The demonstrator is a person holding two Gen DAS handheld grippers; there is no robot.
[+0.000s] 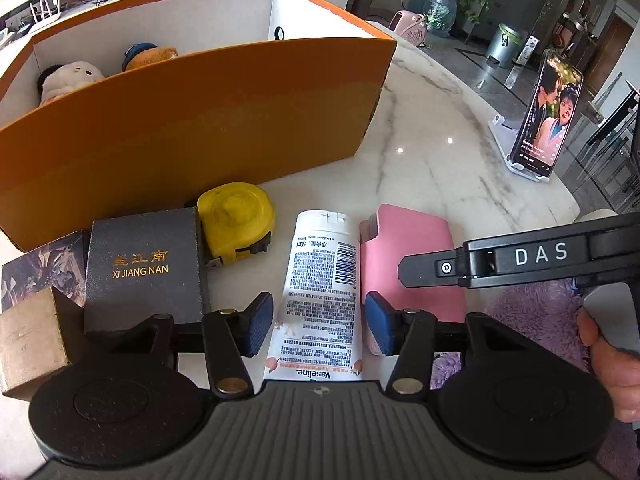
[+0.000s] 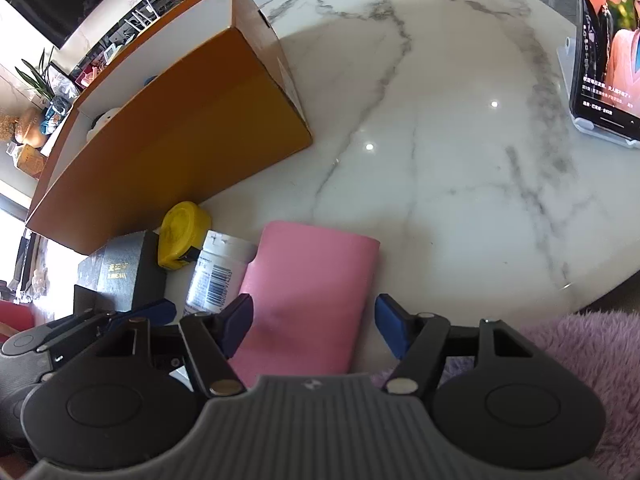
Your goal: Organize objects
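Observation:
A row of objects lies on the marble table in front of an open orange box (image 1: 192, 128): a dark "XI JIANG NAN" box (image 1: 144, 272), a yellow tape measure (image 1: 236, 216), a white Vaseline tube (image 1: 320, 296) and a pink case (image 1: 412, 264). My left gripper (image 1: 318, 324) is open, its blue pads on either side of the Vaseline tube. My right gripper (image 2: 314, 326) is open, its pads astride the pink case (image 2: 308, 300). The orange box (image 2: 180, 136) holds two plush toys (image 1: 72, 78).
A phone on a white stand (image 1: 548, 120) stands upright at the table's right edge. Two small cardboard boxes (image 1: 32, 332) sit at the left of the row. A purple fluffy rug (image 2: 580, 344) lies beyond the near table edge. A hand (image 1: 616, 364) holds the right gripper.

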